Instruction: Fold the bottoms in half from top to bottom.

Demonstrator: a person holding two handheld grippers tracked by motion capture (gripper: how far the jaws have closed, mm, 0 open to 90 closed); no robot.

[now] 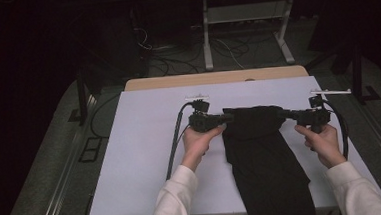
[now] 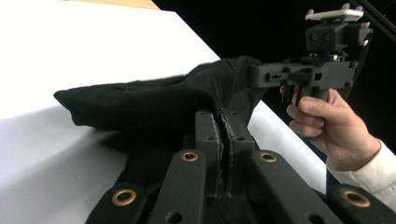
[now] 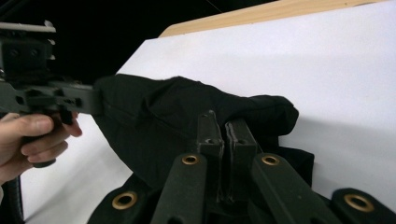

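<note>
A black garment (image 1: 266, 158) lies lengthwise on the white board (image 1: 146, 155), its near end hanging over the front edge. Its far end is lifted and held up between the two grippers. My left gripper (image 1: 229, 117) is shut on the cloth's left corner; in the left gripper view the jaws (image 2: 221, 114) pinch a fold of the black garment (image 2: 149, 100). My right gripper (image 1: 281, 114) is shut on the right corner, and its jaws (image 3: 223, 123) clamp the black garment (image 3: 159, 112). Each gripper view shows the other gripper (image 2: 261, 77) (image 3: 88, 100) held in a hand and biting the cloth.
The white board rests on a wooden tabletop (image 1: 217, 78) whose far edge shows beyond it. Bare board lies left and right of the garment. A cable (image 1: 174, 138) trails from the left gripper across the board. Behind the table stand a white frame (image 1: 244, 29) and floor cables.
</note>
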